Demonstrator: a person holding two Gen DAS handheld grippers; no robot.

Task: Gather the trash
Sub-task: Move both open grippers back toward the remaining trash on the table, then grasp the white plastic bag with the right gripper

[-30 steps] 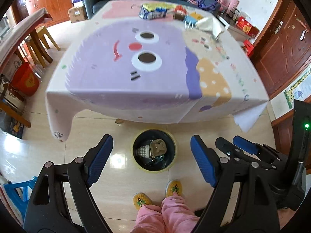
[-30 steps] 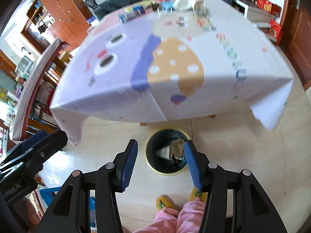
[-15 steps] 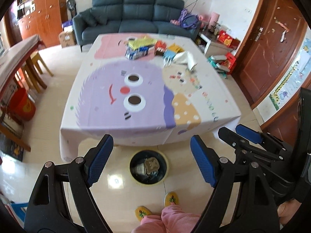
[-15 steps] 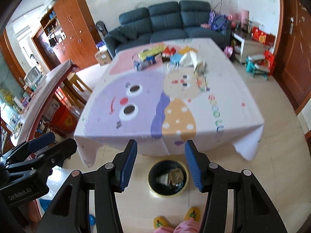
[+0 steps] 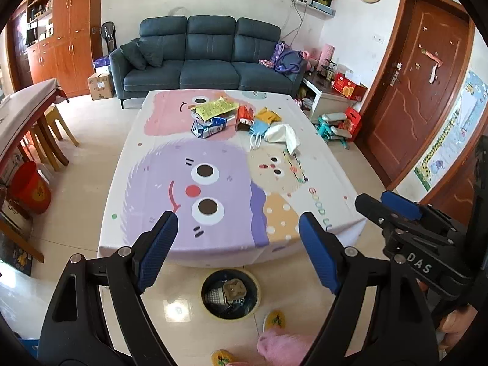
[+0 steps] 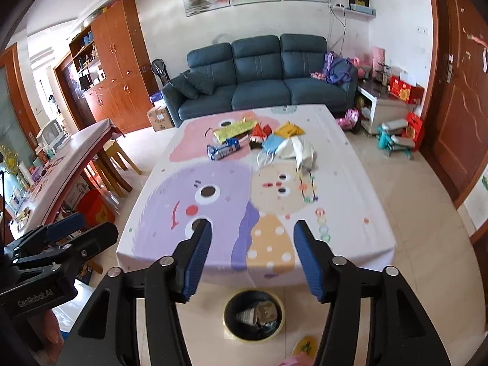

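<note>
Tablecloth: pastel purple, pink and orange cartoon faces on white. Sofa: dark blue. Bin: black, yellow rim.

table's near edge hides part of bin; its contents unclear

Glossy beige tiled floor; dark blue three-seat sofa at twelve o'clock, brown wooden door at two, orange wooden cabinets at ten

The near half of the table lies bare, open to a reach from its near edge. The trash pile crowds the far edge, centre to right. On the floor, the bin stands just outside the near edge.
</note>
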